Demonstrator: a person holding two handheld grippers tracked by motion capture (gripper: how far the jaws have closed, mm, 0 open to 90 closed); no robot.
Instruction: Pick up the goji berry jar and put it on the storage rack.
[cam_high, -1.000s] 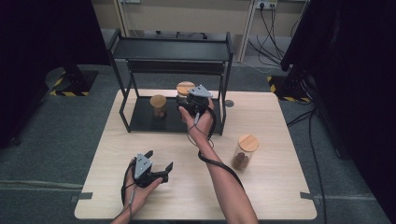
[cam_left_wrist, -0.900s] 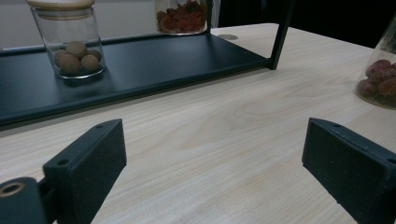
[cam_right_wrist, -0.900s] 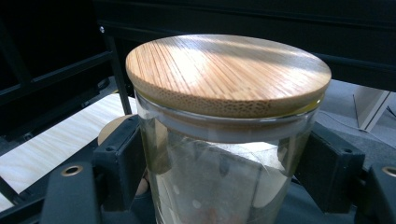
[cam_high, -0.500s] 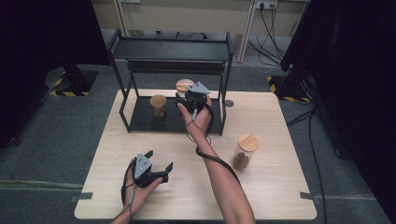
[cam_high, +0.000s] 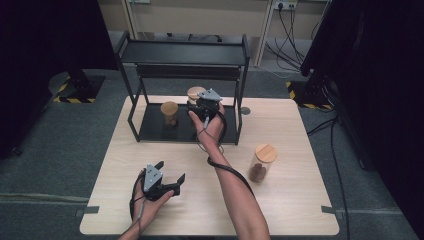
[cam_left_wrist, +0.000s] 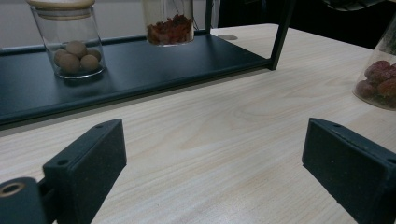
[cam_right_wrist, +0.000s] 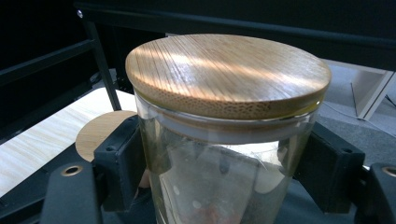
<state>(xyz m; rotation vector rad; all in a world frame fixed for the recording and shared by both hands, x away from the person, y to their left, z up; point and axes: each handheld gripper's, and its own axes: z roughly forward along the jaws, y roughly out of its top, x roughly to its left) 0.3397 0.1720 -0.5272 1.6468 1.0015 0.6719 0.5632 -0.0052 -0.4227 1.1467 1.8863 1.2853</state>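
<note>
Right gripper (cam_high: 201, 106) is out at the black rack (cam_high: 182, 52), on its bottom shelf (cam_left_wrist: 116, 70), fingers (cam_right_wrist: 122, 163) closed on both sides of a glass jar (cam_right_wrist: 229, 154) with a bamboo lid (cam_right_wrist: 228, 74). In the right gripper view each finger presses the glass just under the lid; reddish bits sit at the jar bottom. From the left gripper view this jar's base looks to be on or just above the shelf, can't tell which. A second jar (cam_high: 169, 113) stands on the same shelf just to the left of the held one, upright, lid on, round brown balls inside (cam_left_wrist: 74, 52). A third jar (cam_high: 262, 162) stands on the table (cam_high: 300, 200) well to the right of the rack, near the right forearm, lid on, dark red contents. Left gripper (cam_high: 170, 176) is low over the near left part of the table, held in the left hand (cam_high: 145, 200), fingers (cam_left_wrist: 88, 163) spread wide with nothing between them, bare wood showing in the gap. Cable (cam_high: 225, 167) from the right gripper trails along the forearm.
</note>
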